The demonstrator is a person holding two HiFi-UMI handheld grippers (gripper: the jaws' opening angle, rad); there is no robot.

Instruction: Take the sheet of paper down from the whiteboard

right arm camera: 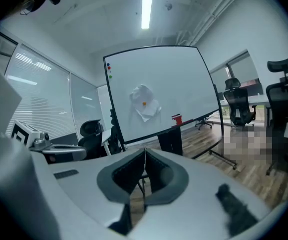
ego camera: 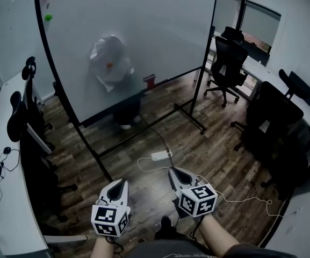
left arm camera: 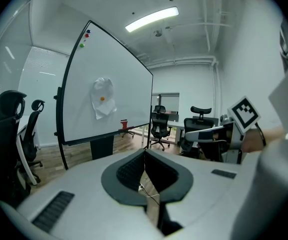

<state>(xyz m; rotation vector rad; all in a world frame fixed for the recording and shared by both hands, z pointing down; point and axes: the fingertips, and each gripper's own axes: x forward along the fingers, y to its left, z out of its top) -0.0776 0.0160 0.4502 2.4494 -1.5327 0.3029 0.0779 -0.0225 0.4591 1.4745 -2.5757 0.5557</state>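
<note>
Nearest, the left gripper [ego camera: 118,184] and right gripper [ego camera: 177,173] both have jaws pressed together, empty. Well ahead, the sheet of paper [ego camera: 110,61] hangs on the whiteboard [ego camera: 160,31], at twelve o'clock from the left, eleven from the right. It is white, crumpled, taller than wide, pinned by an orange magnet [ego camera: 109,65]
</note>
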